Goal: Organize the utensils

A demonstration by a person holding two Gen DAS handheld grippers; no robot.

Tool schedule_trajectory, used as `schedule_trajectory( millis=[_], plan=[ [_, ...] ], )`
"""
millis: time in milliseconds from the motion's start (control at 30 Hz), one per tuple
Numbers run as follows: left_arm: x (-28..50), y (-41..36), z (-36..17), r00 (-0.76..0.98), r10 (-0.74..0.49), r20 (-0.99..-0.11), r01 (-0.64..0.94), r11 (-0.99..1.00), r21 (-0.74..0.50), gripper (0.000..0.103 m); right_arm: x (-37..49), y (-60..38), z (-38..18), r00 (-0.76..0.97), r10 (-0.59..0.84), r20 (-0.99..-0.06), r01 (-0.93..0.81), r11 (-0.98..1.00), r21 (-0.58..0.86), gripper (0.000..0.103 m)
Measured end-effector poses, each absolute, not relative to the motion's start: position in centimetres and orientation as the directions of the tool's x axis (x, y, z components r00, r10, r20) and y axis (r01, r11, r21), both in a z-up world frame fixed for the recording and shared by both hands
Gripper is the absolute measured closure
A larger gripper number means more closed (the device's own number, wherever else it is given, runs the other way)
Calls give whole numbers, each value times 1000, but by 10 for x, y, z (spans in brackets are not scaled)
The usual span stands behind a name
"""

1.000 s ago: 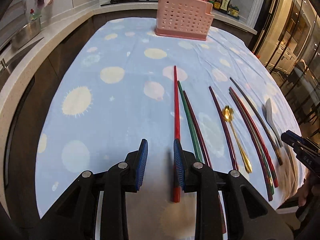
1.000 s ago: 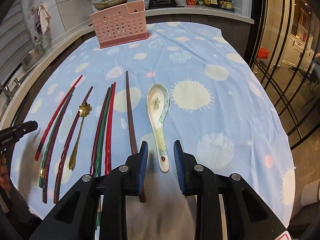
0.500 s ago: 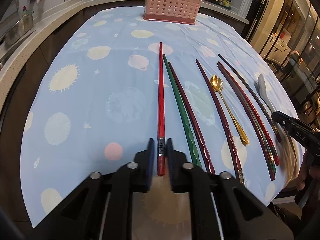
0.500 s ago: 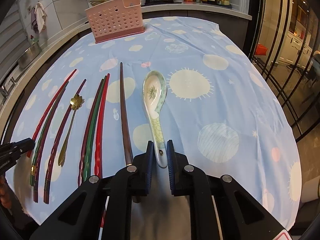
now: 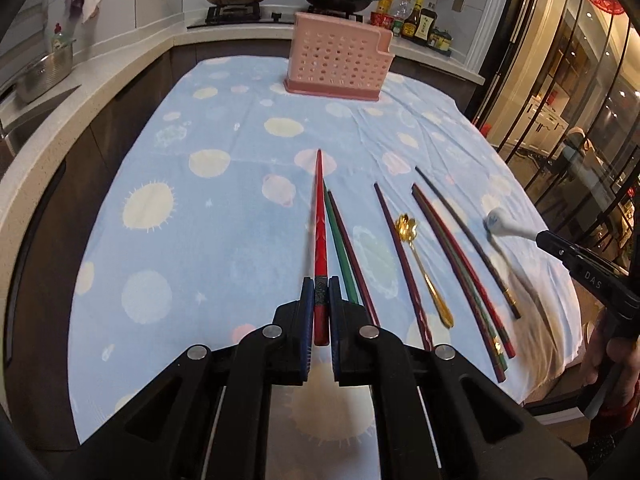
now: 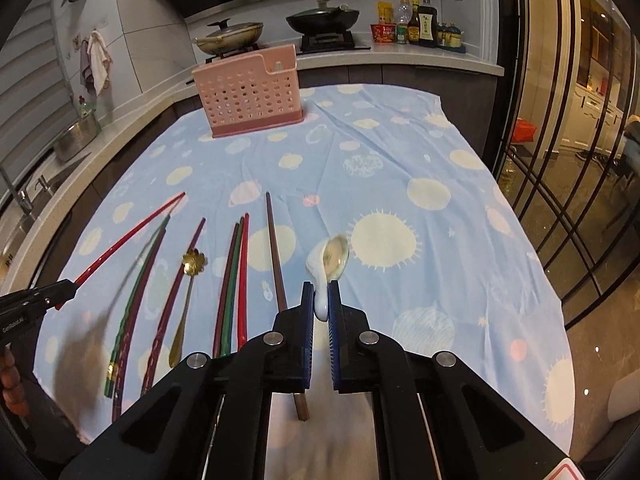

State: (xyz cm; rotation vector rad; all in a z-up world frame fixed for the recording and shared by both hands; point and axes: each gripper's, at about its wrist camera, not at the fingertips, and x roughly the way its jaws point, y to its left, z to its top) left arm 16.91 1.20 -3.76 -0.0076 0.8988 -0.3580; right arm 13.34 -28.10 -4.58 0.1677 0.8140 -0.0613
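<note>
Blue spotted tablecloth (image 5: 168, 240); left tool (image 5: 321, 292) clamps red chopstick (image 5: 319, 216), right tool (image 6: 321, 294) clamps ceramic spoon (image 6: 330, 260).

Only a couple of readable bits here. In the left wrist view, the black plastic right gripper (image 5: 540, 235) coming in from the side has "DAS" printed in pale letters on its body. In the right wrist view, the black left gripper (image 6: 74, 286) carries small white lettering, too blurry to make out. Labels on the sauce bottles (image 6: 420, 26) at the back are unreadable.
</note>
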Motion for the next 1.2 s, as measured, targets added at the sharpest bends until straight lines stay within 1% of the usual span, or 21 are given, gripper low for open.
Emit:
schedule_trajectory(
  millis=[100, 267, 667, 833, 1067, 1200],
  plan=[
    [179, 11, -13, 606, -325, -726, 313, 937, -158, 96, 143, -285, -28, 713, 25, -701, 105, 984, 142, 97],
    [201, 6, 26, 674, -324, -664, 325, 937, -128, 96, 163, -288, -4, 750, 30, -661, 86, 986, 143, 97],
    [263, -11, 99, 765, -340, -548, 349, 933, -92, 96, 225, -287, 53, 816, 90, -572, 12, 985, 172, 97],
    [293, -17, 130, 798, -340, -498, 352, 933, -73, 96, 264, -282, 74, 828, 134, -544, -31, 981, 194, 97],
    [350, -28, 177, 838, -341, -425, 348, 935, -64, 96, 342, -277, 104, 832, 203, -516, -82, 965, 247, 97],
    [387, -38, 202, 857, -339, -388, 344, 937, -58, 96, 387, -270, 116, 837, 200, -510, -86, 967, 238, 97]
  ],
)
